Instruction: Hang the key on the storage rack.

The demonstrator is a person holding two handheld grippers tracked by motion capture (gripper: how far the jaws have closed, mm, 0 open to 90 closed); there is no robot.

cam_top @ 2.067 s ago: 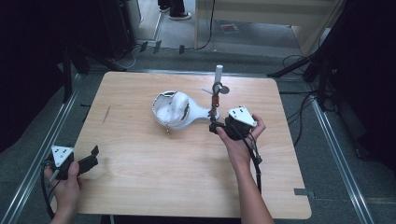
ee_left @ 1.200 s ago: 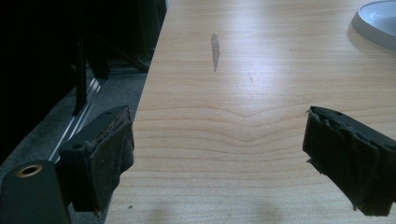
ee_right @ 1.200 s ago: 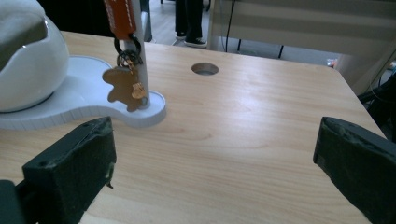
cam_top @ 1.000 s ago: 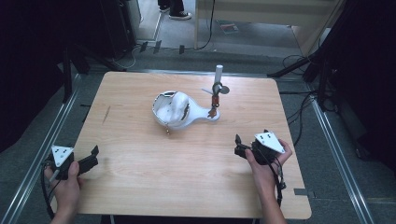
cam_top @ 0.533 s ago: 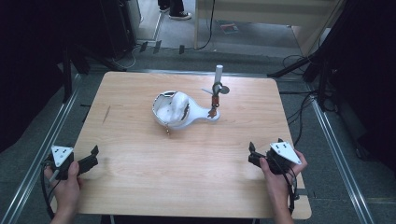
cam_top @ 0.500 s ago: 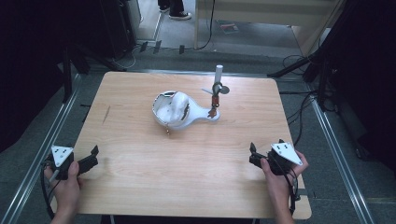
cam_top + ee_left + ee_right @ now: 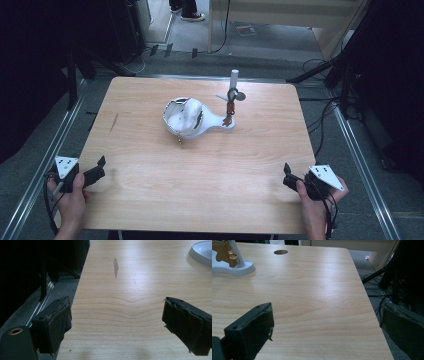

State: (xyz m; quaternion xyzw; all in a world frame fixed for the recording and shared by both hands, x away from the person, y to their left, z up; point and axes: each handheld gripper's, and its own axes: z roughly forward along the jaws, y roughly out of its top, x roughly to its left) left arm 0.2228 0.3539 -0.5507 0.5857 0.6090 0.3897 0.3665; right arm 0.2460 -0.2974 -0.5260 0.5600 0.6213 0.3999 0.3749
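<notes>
A white dish-shaped stand (image 7: 192, 120) sits mid-table, with an upright post (image 7: 232, 95) at its right end. Small orange-brown pieces (image 7: 230, 107) hang on the post. My left gripper (image 7: 100, 167) rests open at the table's near left corner, far from the stand. In the left gripper view my left gripper (image 7: 116, 315) holds nothing between its spread pads, and the dish rim (image 7: 202, 252) shows at top right. My right gripper (image 7: 287, 175) is open near the front right edge. From its own camera the right gripper (image 7: 327, 317) is empty, with the stand's base (image 7: 234, 267) far off.
The wooden table (image 7: 150, 190) has a dark scratch (image 7: 115, 265) on its left part and a round hole (image 7: 280, 252) at the back. Metal rails (image 7: 360, 150) run along both sides, and cables (image 7: 325, 120) lie on the floor to the right.
My right gripper has drawn back from the stand's post to the near right edge of the table, empty. The left gripper has stayed put.
</notes>
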